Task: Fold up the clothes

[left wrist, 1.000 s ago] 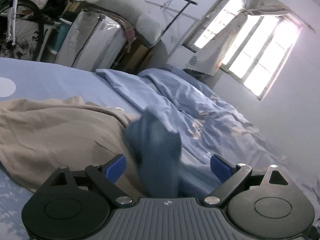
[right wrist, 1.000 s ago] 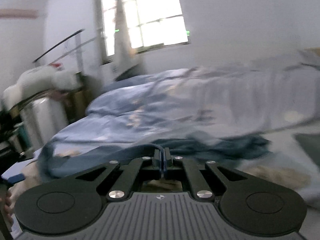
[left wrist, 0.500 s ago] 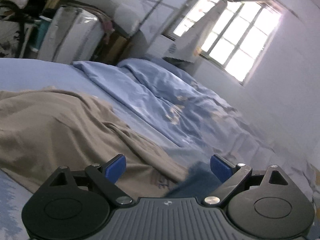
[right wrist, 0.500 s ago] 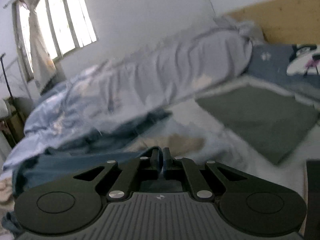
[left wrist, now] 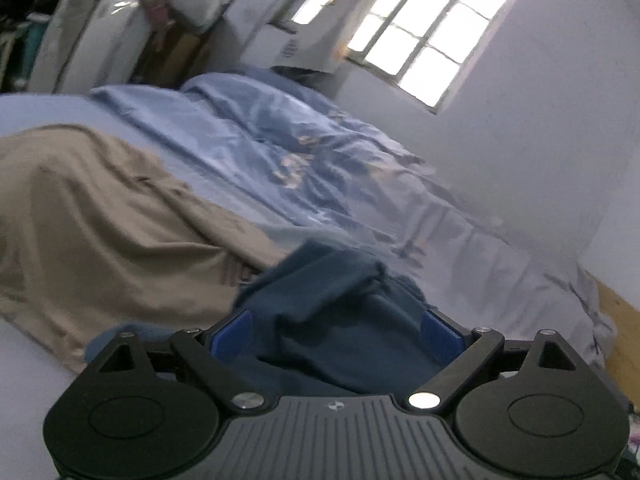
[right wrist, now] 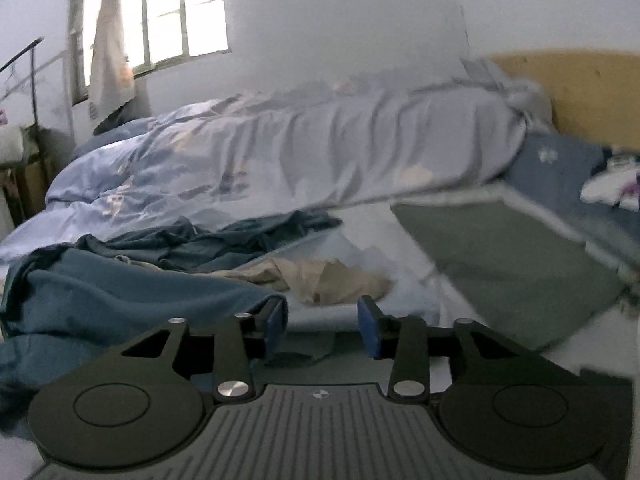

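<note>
Open sheet ahead of the right tongs (right wrist: 323,320), pale and bare between its tips, with a green cloth (right wrist: 508,256) lying flat off to the right and the rumpled duvet (right wrist: 300,148) banked along the far side of the bed under the window (right wrist: 168,12). The yellow headboard (right wrist: 592,92) closes off the right end. From the left wrist view, a tan garment (left wrist: 100,216) spreads wide over the left of the bed, its near edge running toward the camera, and the duvet (left wrist: 288,148) runs along the wall beyond it. Now the blue shirt (right wrist: 120,300): in the right view it lies heaped to the left, its edge just against the left pad, none of it between the pads. The right tongs have just been opening and stand about half apart, gripping nothing, only sheet between them. A second tan piece (right wrist: 332,280) lies crumpled just past the tips. Over on the left tongs (left wrist: 334,330), the jaws stand wide and the shirt (left wrist: 332,312) is bunched loosely between the blue pads; whether it touches them I cannot tell.
</note>
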Tool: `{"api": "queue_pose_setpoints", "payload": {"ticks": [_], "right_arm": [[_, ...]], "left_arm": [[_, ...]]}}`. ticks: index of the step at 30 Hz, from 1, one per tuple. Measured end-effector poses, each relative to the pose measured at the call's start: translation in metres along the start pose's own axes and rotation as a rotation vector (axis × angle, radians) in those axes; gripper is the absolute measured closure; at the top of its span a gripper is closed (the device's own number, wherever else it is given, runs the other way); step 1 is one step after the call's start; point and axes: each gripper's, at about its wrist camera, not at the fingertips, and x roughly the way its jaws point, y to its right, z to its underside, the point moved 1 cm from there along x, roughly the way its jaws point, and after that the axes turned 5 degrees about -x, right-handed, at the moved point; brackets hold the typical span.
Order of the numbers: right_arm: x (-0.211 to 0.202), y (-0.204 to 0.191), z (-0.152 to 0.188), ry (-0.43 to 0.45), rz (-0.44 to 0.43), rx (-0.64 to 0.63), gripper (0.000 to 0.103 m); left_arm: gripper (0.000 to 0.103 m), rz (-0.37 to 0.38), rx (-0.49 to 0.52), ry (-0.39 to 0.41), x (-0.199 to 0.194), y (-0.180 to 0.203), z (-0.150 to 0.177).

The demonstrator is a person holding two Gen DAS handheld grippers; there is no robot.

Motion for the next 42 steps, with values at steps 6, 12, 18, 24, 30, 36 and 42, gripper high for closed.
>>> {"api": "queue_pose_setpoints", "payload": {"ticks": [6,12,18,24,30,36,42], "right_arm": [[-0.011,0.001,0.002,0.027,-0.021,0.044,0.048],[-0.005,-0.019,0.006,0.021,-0.080,0.039,0.048],[0.004,-0.023,0.010,-0.017,-0.115,0.046,0.047],[0.003,-0.022,0.011,-0.016,-0.136,0.058,0.044],[-0.001,-0.013,0.011,-0.007,-0.131,0.074,0.044],[-0.008,-0.002,0.006,0.020,-0.129,0.111,0.040],[-0.018,0.004,0.002,0.060,-0.150,0.124,0.040]], "left_arm": [[0.009,0.029,-0.100,-0.071,0.002,-0.008,-0.003],[0.010,0.132,-0.094,-0.165,0.011,0.005,0.011],[0.022,0.099,-0.039,-0.239,0.030,0.014,0.024],[0.050,0.001,0.051,-0.292,0.050,0.022,0.038],[0.092,-0.026,0.082,-0.256,0.043,0.027,0.045],[0.100,0.063,0.113,-0.220,0.015,0.040,0.052],[0.100,0.238,0.244,-0.191,-0.043,0.070,0.078]]}}
